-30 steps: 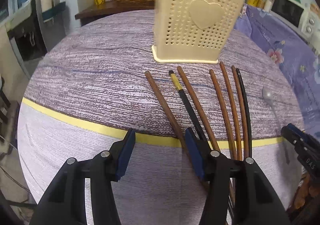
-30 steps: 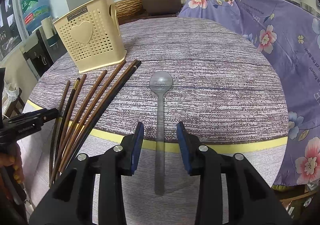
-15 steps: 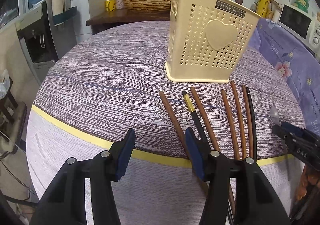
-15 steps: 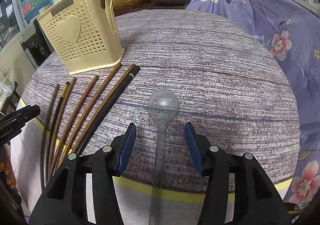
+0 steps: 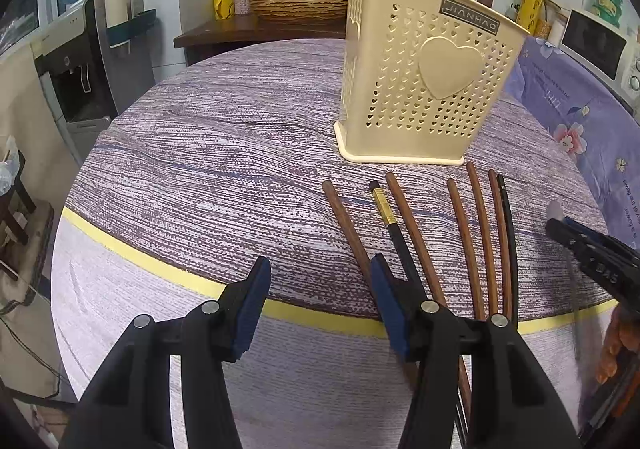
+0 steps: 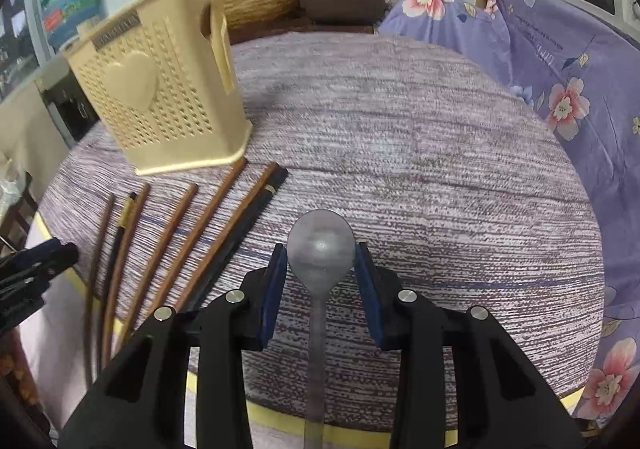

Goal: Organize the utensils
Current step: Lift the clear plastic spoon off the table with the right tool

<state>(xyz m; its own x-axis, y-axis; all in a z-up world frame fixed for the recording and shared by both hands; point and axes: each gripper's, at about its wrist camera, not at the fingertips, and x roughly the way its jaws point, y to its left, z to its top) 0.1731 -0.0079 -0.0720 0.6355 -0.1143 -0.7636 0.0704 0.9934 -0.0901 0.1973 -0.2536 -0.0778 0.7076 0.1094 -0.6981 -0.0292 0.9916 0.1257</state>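
Straddling a translucent round-bowled spoon, right gripper parted (left gripper too), perforated plastic caddy.

Even indoor light, soft shadows — fisheye-bent edges, right view blurred

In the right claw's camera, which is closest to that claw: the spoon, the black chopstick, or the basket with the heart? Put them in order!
1. Spoon: its bowl sits between the right claw's open fingers.
2. Black chopstick: lying to the left.
3. Basket: farthest, standing back on the left.
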